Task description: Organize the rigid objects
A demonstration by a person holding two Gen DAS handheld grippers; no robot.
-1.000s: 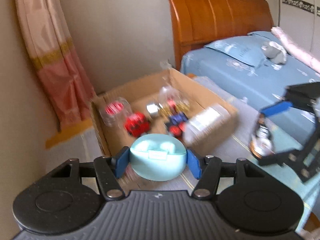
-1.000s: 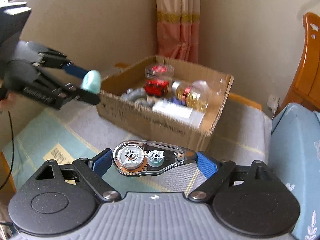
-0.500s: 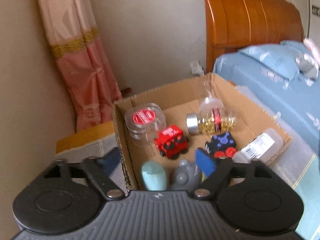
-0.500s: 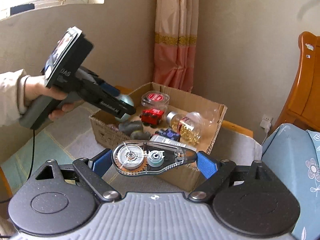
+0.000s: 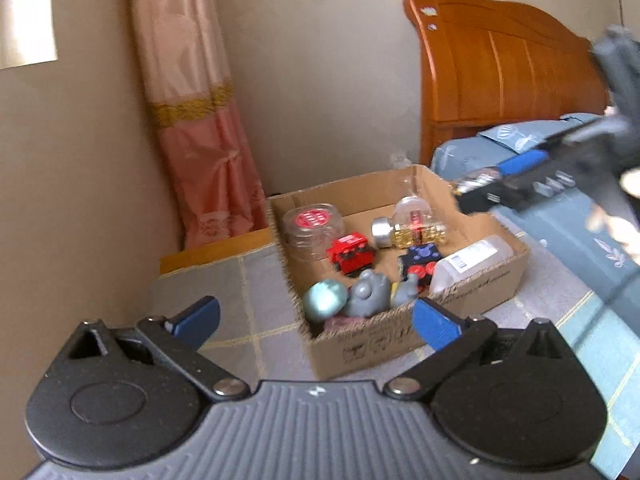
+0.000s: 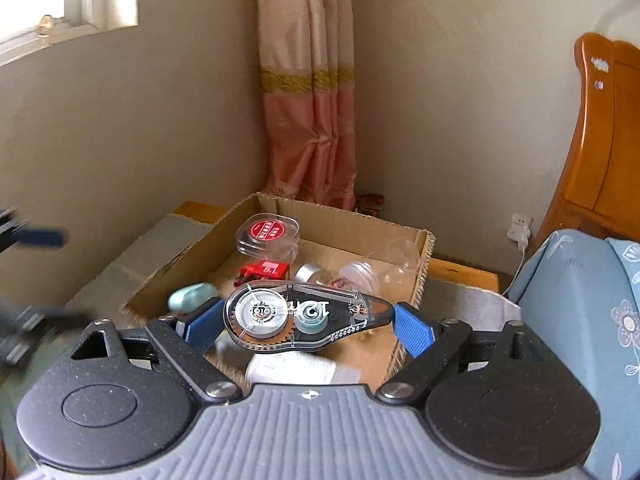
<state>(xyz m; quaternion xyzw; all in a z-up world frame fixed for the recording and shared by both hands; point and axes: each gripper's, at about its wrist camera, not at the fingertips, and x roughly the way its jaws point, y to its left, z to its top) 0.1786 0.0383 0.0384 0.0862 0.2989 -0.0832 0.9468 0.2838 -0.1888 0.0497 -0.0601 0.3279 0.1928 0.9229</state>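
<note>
A cardboard box (image 5: 472,284) stands on the table and holds several small objects. The mint-green case (image 5: 324,300) lies in its near left corner beside a grey toy (image 5: 370,294); it also shows in the right wrist view (image 6: 192,296). My left gripper (image 5: 316,318) is open and empty, just in front of the box. My right gripper (image 6: 306,320) is shut on a clear correction-tape dispenser (image 6: 298,316) and holds it above the box (image 6: 352,220). In the left wrist view the right gripper (image 5: 500,184) hangs over the box's far right side.
In the box are a red-lidded clear jar (image 5: 314,226), a red toy train (image 5: 352,256), a bulb jar of gold clips (image 5: 412,228), a blue toy (image 5: 420,264) and a white bottle (image 5: 472,262). A pink curtain (image 5: 200,128), a wooden headboard (image 5: 508,88) and a blue bed (image 6: 588,312) surround the table.
My left gripper opened, let the mint-green case drop into the box's near corner, and pulled back. My right gripper moved forward over the box with the tape dispenser.
</note>
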